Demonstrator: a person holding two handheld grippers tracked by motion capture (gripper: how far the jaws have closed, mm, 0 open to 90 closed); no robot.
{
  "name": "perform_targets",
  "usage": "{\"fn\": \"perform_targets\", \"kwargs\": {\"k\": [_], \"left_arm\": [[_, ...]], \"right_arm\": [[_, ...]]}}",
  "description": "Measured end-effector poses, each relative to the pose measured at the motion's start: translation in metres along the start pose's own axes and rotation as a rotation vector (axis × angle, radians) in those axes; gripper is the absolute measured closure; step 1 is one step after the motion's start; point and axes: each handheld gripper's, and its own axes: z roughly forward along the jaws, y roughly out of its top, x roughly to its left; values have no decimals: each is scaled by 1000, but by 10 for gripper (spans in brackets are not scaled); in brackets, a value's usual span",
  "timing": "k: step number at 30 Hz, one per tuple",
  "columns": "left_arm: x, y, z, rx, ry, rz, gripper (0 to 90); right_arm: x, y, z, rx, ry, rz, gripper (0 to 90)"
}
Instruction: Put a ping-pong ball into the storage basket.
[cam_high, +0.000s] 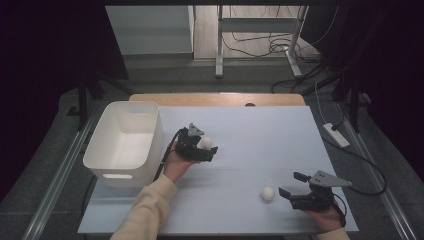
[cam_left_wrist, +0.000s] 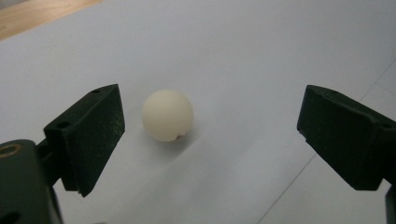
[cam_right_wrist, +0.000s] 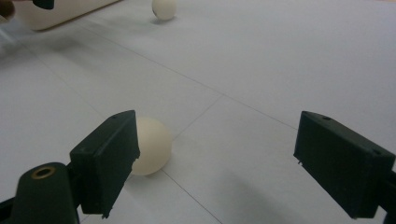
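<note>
Nearest the person, the right gripper (cam_high: 291, 186) lies low on the white table sheet (cam_high: 260, 135) with its jaws spread wide, and a cream-white ball (cam_high: 268, 193) rests on the sheet just beyond its tips. In the right gripper view that ball (cam_right_wrist: 150, 145) sits beside the left-hand jaw, not yet between the two, so the wide spread looks meant to let the gripper slide around it before closing.

Farther out, near the table's middle, the left gripper (cam_high: 211, 150) is likewise open and holds nothing. A second ball (cam_high: 205, 142) lies by its tips; in the left gripper view this ball (cam_left_wrist: 167, 115) rests on the sheet between the parted jaws, nearer the left one, touching neither.

Farthest, at the left edge, stands an empty white plastic bin (cam_high: 125, 142), probably placed there to receive both balls.
</note>
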Motion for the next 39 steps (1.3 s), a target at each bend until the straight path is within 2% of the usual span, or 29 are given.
{"fn": "perform_targets", "kwargs": {"k": [7, 19, 23, 28, 39], "left_arm": [[0, 4, 6, 22, 12, 9, 84], [8, 6, 20, 59, 23, -10, 83], [11, 4, 25, 70, 16, -35, 84], [14, 3, 31, 89, 28, -34, 84], [18, 2, 36, 105, 27, -46, 84]], "right_arm": [[0, 0, 0, 1, 3, 0, 140], [0, 0, 0, 1, 3, -1, 141], [0, 0, 1, 4, 4, 0, 141], [0, -1, 1, 5, 3, -1, 141], [0, -1, 1, 4, 1, -1, 142]]}}
